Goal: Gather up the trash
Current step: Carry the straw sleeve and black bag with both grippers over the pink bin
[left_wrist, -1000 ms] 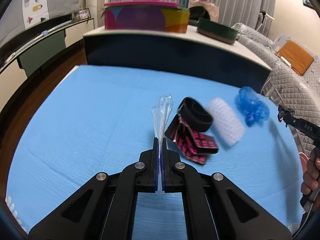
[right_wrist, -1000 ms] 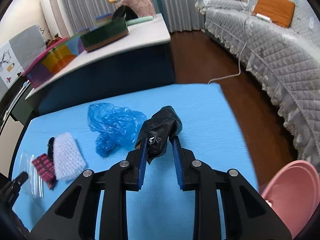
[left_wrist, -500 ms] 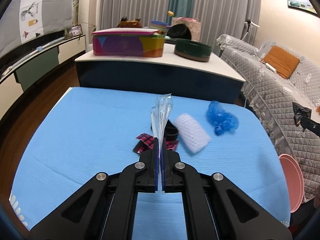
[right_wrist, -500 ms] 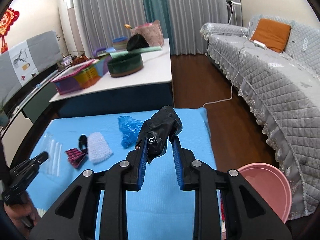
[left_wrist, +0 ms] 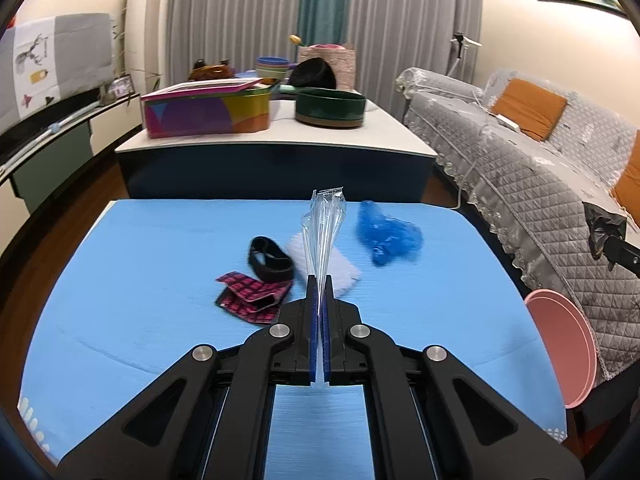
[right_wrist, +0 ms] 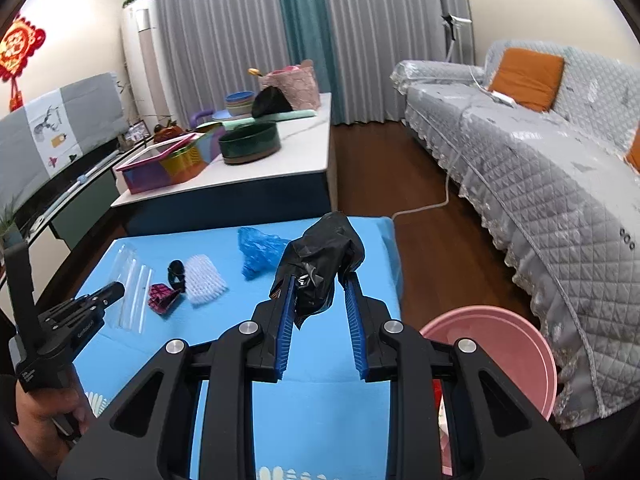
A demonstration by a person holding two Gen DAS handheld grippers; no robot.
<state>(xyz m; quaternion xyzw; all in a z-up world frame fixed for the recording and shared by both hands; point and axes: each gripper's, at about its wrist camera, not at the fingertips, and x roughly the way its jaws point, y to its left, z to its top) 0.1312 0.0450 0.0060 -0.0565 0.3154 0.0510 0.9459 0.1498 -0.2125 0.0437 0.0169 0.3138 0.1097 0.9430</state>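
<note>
Left wrist, fingers (left_wrist: 319, 280) pinching clear plastic bag (left_wrist: 323, 226), blue table (left_wrist: 160, 240)

Left tool (left_wrist: 319, 280) clamped fully together, right tool (right_wrist: 319, 280) part-closed, both angled downward, held aloft.

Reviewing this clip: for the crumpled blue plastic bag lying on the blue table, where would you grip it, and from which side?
Probably from above, pinching the raised crumpled bulk of the blue plastic bag. It lies loose and bunched on the table, apart from the white foam net, so its puffed folds offer something to close on.

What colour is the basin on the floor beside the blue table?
Pink. The basin shows best in the right wrist view, at the table's right edge.
</note>
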